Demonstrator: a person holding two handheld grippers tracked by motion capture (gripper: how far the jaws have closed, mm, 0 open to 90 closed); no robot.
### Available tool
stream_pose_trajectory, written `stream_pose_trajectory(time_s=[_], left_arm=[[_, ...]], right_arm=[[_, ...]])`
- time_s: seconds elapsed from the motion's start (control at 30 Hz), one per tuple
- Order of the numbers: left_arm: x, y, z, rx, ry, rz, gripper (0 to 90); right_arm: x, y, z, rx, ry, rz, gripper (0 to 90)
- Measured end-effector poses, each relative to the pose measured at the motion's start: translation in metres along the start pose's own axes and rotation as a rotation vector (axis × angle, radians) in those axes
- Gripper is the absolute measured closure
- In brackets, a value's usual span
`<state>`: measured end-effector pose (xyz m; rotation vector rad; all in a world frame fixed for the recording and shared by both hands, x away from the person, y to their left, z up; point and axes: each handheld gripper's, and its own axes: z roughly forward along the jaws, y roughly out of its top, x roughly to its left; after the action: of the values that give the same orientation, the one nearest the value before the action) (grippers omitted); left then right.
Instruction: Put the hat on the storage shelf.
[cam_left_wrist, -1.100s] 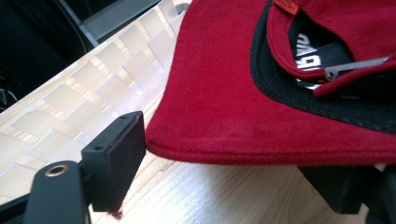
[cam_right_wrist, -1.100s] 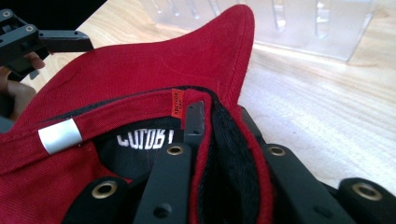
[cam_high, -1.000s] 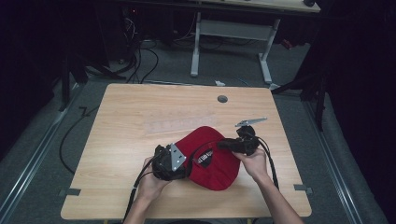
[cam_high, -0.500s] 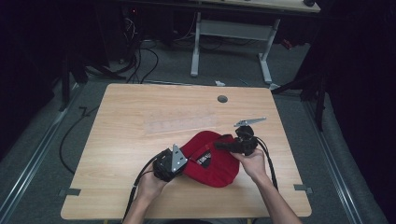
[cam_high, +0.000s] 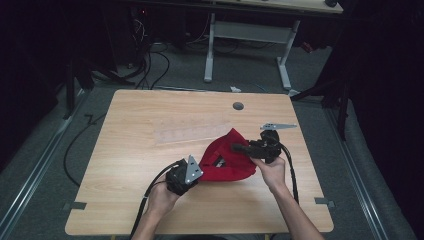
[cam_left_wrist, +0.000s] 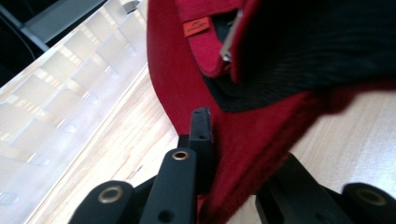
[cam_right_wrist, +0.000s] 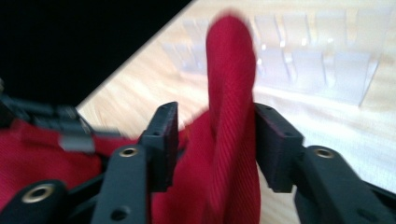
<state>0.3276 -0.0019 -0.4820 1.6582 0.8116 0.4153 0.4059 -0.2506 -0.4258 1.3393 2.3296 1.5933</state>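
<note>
**Red cap held between two hand-held grippers**

A red cap (cam_high: 227, 160) sits toward the near right part of the wooden surface (cam_high: 130, 150), folded and partly lifted. The left hand-held gripper (cam_high: 196, 169) has its jaws pressed together on the cap's near-left edge; in the left gripper view the red fabric (cam_left_wrist: 261, 140) is pinched between them, with a small orange label (cam_left_wrist: 196, 27) and black lining above. The right hand-held gripper (cam_high: 239, 147) reaches in from the right side. In the right gripper view its jaws stand apart with a raised fold of the cap (cam_right_wrist: 231, 121) between them, not squeezed. A clear plastic rack (cam_high: 192, 132) lies flat on the surface just beyond the cap.
</note>
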Motion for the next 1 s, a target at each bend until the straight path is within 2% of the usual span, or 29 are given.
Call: stream_pose_trajectory(time_s=[0.07, 0.13, 0.17, 0.27, 0.33, 0.37, 0.5, 0.53, 0.6, 0.63, 0.7, 0.77, 0.9, 1.0], left_arm=[[-0.002, -0.001, 0.0, 0.004, 0.007, 0.017, 83.6], [-0.001, 0.0, -0.002, 0.011, 0.011, 0.014, 85.3], [0.002, 0.002, -0.003, 0.005, 0.017, -0.012, 85.6], [0.012, 0.008, -0.011, -0.032, 0.028, -0.056, 85.7], [0.016, 0.009, -0.015, -0.036, 0.035, -0.07, 85.7], [0.018, 0.01, -0.016, -0.042, 0.038, -0.083, 85.7], [0.028, 0.016, -0.023, -0.07, 0.044, -0.134, 85.6], [0.031, 0.019, -0.025, -0.089, 0.05, -0.155, 85.6], [0.036, 0.022, -0.027, -0.105, 0.06, -0.193, 85.6], [0.04, 0.024, -0.029, -0.113, 0.068, -0.222, 85.6], [0.045, 0.026, -0.03, -0.124, 0.079, -0.251, 85.6], [0.05, 0.03, -0.032, -0.138, 0.09, -0.286, 85.6], [0.057, 0.037, -0.036, -0.157, 0.102, -0.321, 85.6], [0.063, 0.043, -0.039, -0.17, 0.104, -0.347, 85.6]], right_arm=[[0.004, 0.007, -0.007, -0.037, -0.025, -0.024, 50.2], [0.005, 0.012, -0.015, -0.077, -0.027, -0.025, 48.3], [0.005, 0.014, -0.019, -0.094, -0.034, -0.029, 48.2], [0.005, 0.016, -0.034, -0.151, -0.034, -0.022, 48.0], [0.004, 0.015, -0.04, -0.173, -0.043, -0.031, 47.5], [0.004, 0.011, -0.043, -0.165, -0.07, -0.048, 47.6], [0.001, 0.0, -0.041, -0.14, -0.102, -0.059, 46.8], [-0.002, -0.012, -0.035, -0.121, -0.148, -0.095, 46.4], [-0.004, -0.016, -0.032, -0.108, -0.165, -0.099, 46.1], [-0.008, -0.022, -0.027, -0.084, -0.182, -0.112, 45.7], [-0.013, -0.032, -0.016, -0.005, -0.237, -0.139, 44.2], [-0.018, -0.046, -0.008, 0.034, -0.273, -0.152, 44.4], [-0.023, -0.065, 0.003, 0.071, -0.344, -0.176, 43.6], [-0.027, -0.077, 0.008, 0.072, -0.388, -0.179, 37.1]])
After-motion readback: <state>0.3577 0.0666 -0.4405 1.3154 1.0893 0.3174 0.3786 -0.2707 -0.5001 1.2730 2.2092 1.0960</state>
